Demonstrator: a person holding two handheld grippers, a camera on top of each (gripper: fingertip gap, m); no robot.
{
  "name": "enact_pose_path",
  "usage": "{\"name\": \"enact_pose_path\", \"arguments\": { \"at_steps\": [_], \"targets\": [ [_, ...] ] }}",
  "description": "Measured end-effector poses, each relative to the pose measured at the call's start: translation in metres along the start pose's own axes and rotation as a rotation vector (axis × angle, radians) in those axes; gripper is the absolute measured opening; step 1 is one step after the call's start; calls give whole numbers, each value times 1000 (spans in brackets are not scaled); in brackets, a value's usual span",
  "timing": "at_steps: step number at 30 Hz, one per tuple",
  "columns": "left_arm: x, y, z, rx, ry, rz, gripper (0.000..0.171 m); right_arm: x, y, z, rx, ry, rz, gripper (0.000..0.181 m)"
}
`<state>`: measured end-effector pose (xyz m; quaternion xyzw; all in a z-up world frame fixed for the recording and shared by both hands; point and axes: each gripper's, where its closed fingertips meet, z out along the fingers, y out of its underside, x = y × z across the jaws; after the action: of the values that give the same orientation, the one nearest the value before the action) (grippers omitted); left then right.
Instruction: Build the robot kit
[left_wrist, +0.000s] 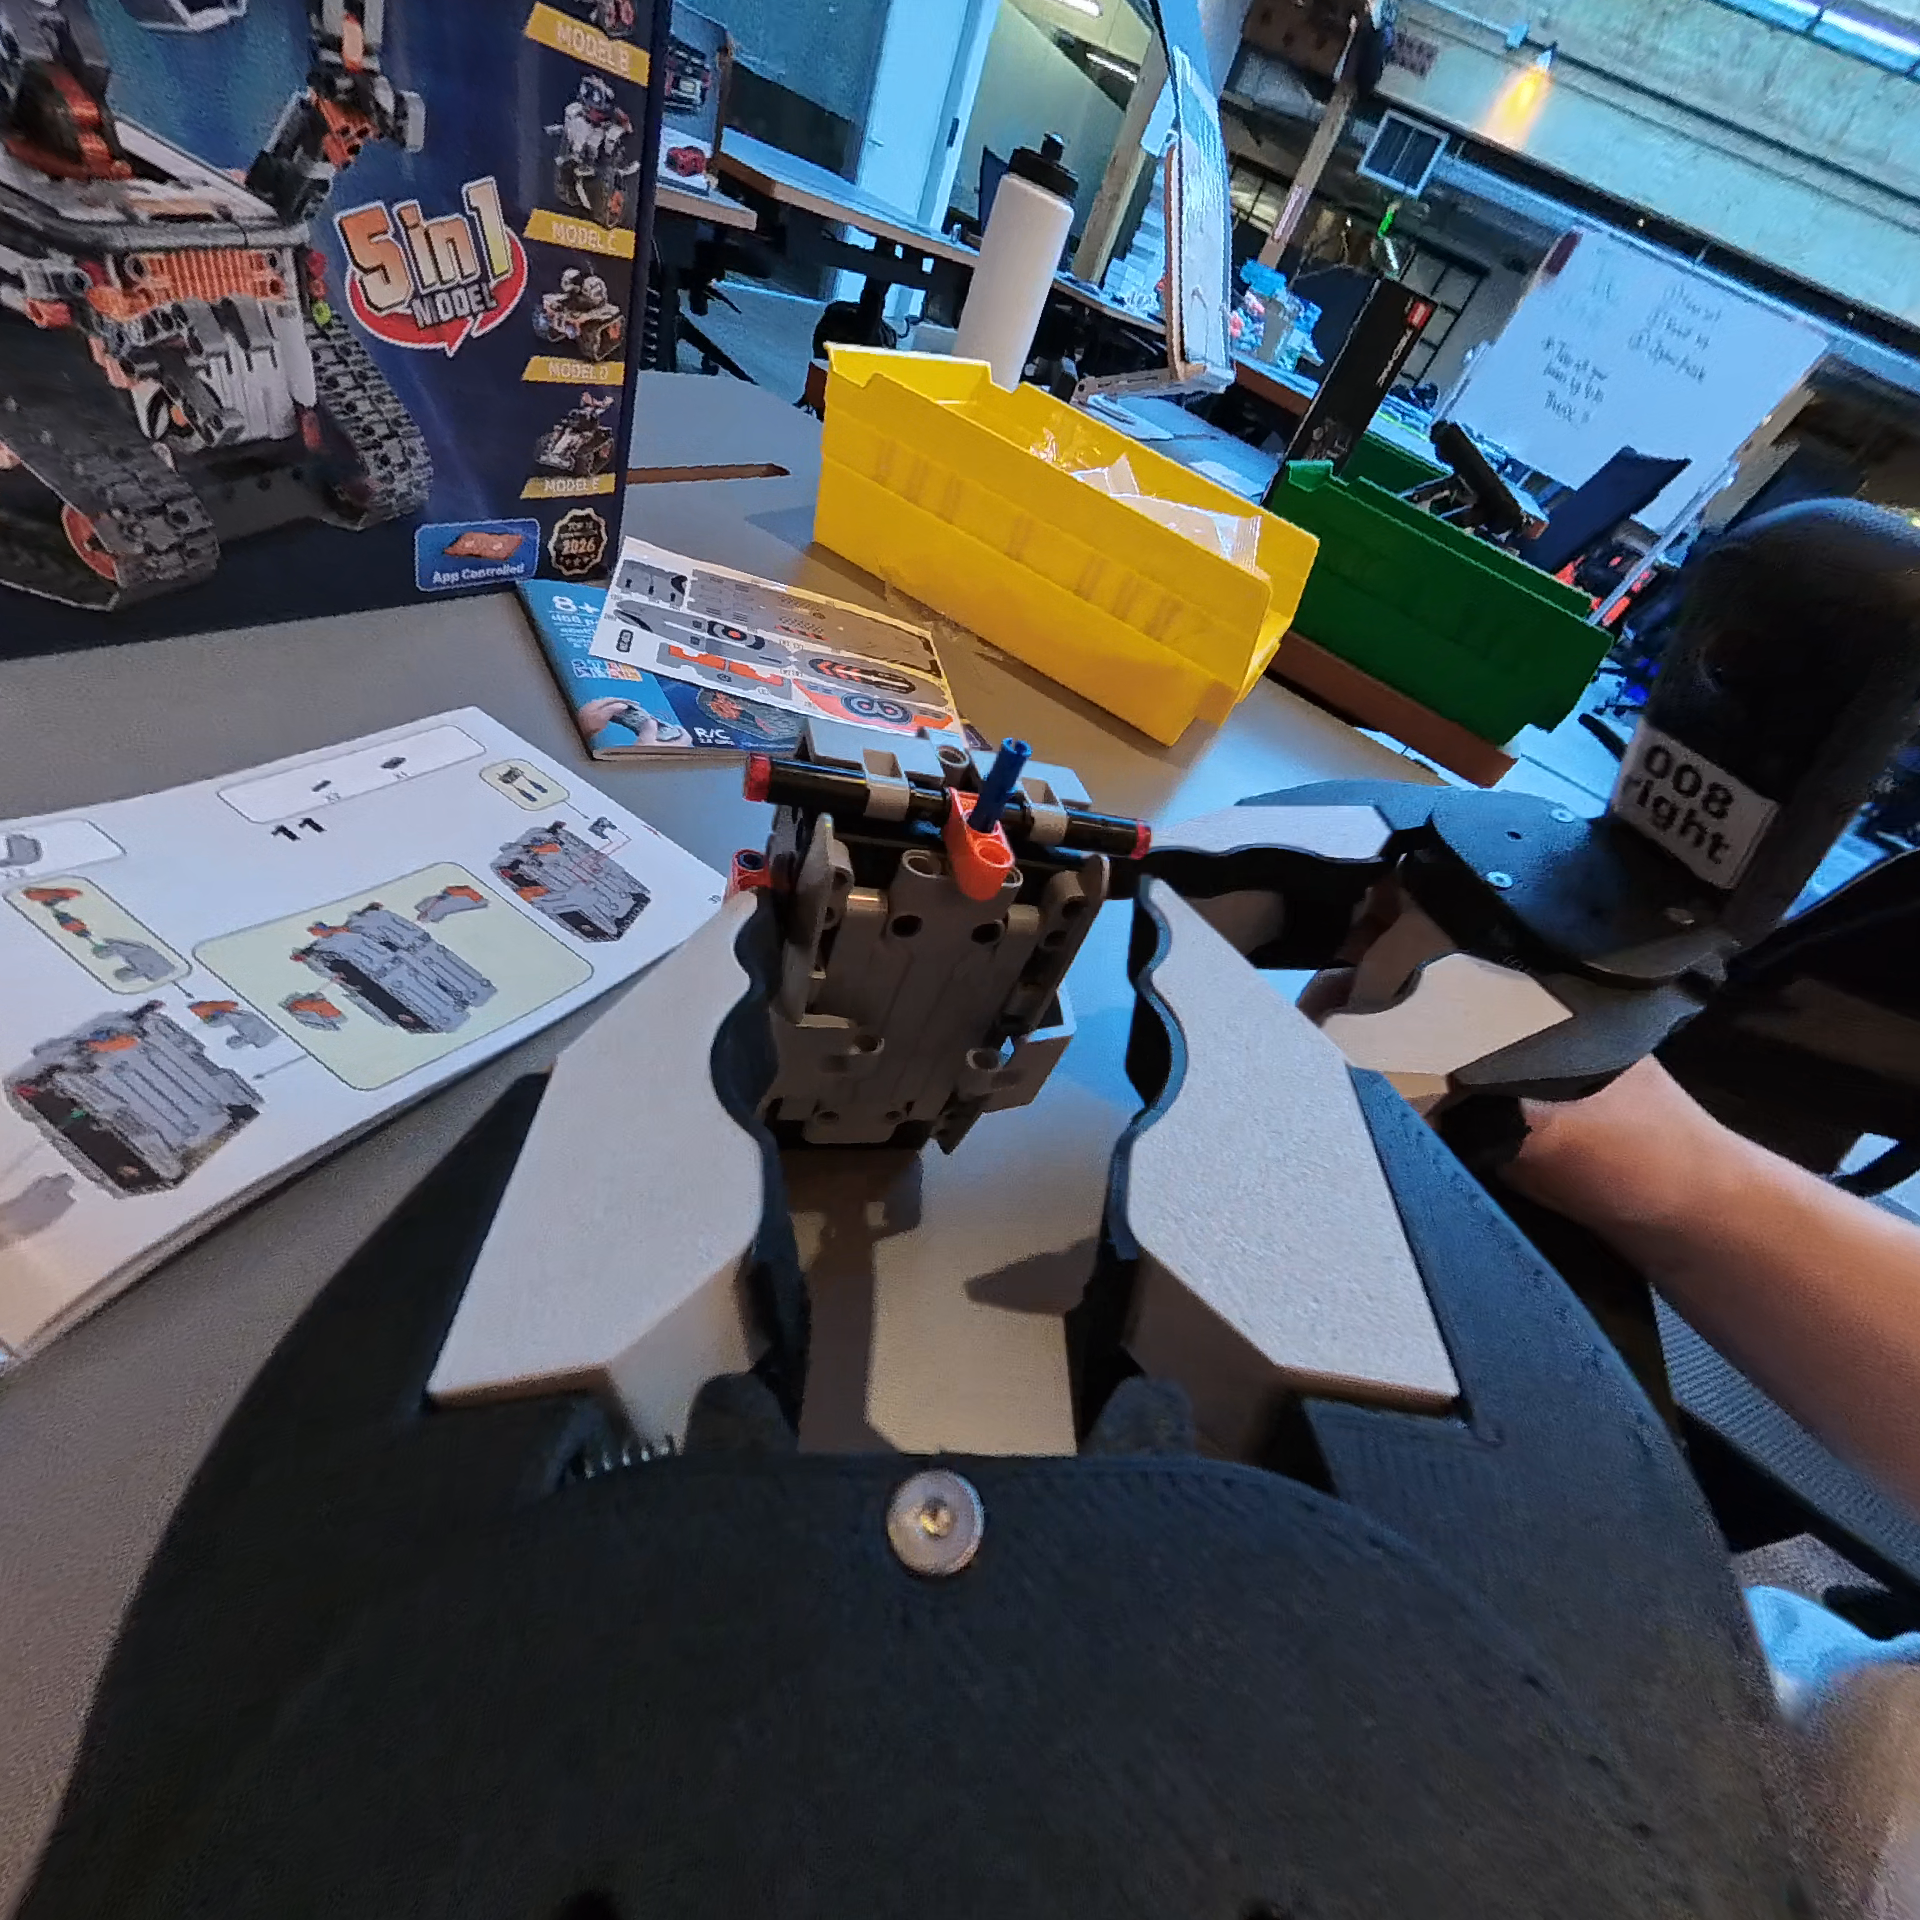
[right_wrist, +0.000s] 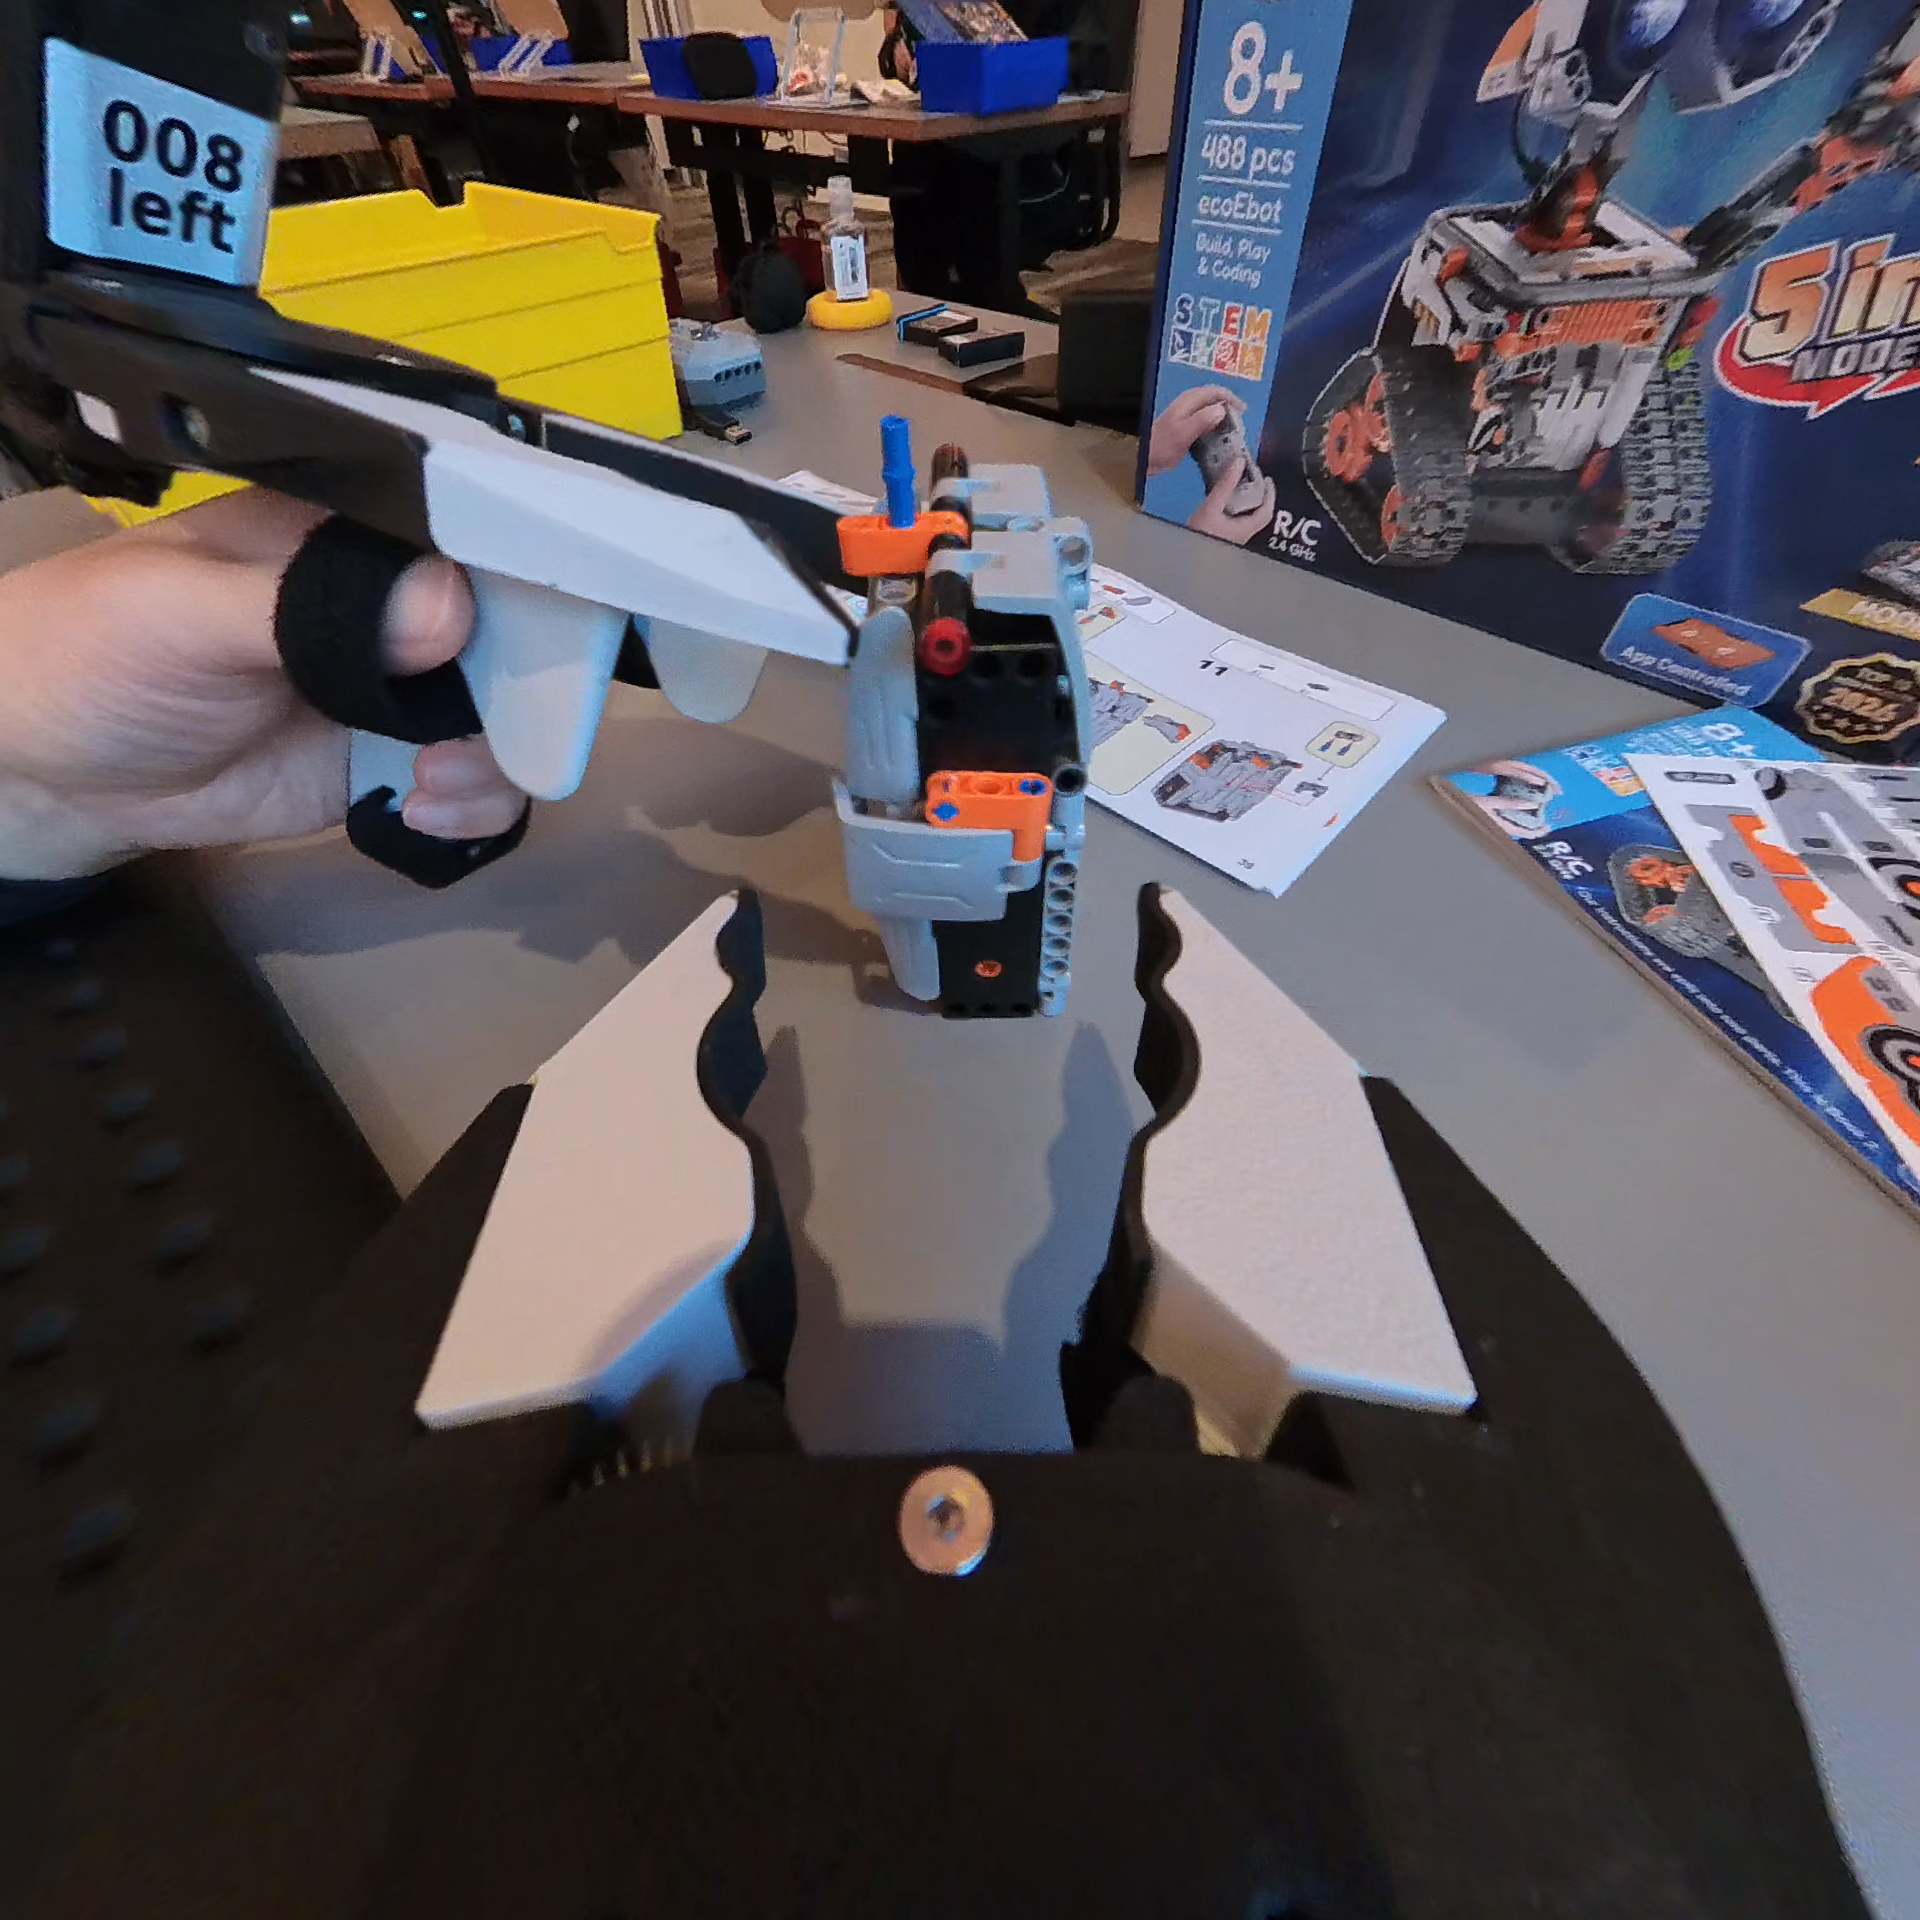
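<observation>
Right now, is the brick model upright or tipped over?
Upright: the model stands on its narrow end on the table, blue pin pointing up.

Grey-black brick assembly (left_wrist: 914, 977) (right_wrist: 971, 748) upright on table; blue pin (left_wrist: 1006, 779) (right_wrist: 896, 468) at 12 o'clock in orange connector (left_wrist: 977, 847) (right_wrist: 896, 542).

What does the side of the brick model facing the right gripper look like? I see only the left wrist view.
Observer: That side of the brick model is mostly black, with an orange piece low on it.
Operator: Does the right gripper hold anything?
Observer: No. It is open and empty; the model stands on the table before it.
Operator: Is anything beside the yellow bin?
Observer: Yes, a grey block with a cable.
</observation>
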<state>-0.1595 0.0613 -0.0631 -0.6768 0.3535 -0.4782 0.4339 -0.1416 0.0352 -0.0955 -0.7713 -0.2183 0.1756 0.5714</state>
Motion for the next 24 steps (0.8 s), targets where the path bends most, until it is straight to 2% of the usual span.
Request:
{"name": "enact_pose_path", "arguments": {
  "at_steps": [3,5,8,9,11,14,16,19,24],
  "targets": [
    [8,4,-3,-35,29,37,74,-3,-3,6,5,-23,23,71],
    [13,8,-11,-72,77,39,73,-3,0,10,-16,-32,7,70],
    [19,13,-31,-126,198,50,54,4,1,10,-33,-51,-41,61],
    [12,13,-36,-133,196,72,54,2,-2,10,-21,-93,-66,60],
    [-13,15,-39,-148,104,187,62,-4,-1,7,-22,-196,-120,61],
    [-34,28,-36,-206,28,361,75,2,9,4,-83,-267,-190,61],
    [-28,38,-31,-233,48,369,83,8,14,4,-105,-299,-213,58],
    [-19,39,-25,-216,57,363,82,6,13,6,-96,-405,-169,56],
    [-20,34,-16,-156,44,302,67,7,2,8,-34,-515,-128,56]
  ]
}}
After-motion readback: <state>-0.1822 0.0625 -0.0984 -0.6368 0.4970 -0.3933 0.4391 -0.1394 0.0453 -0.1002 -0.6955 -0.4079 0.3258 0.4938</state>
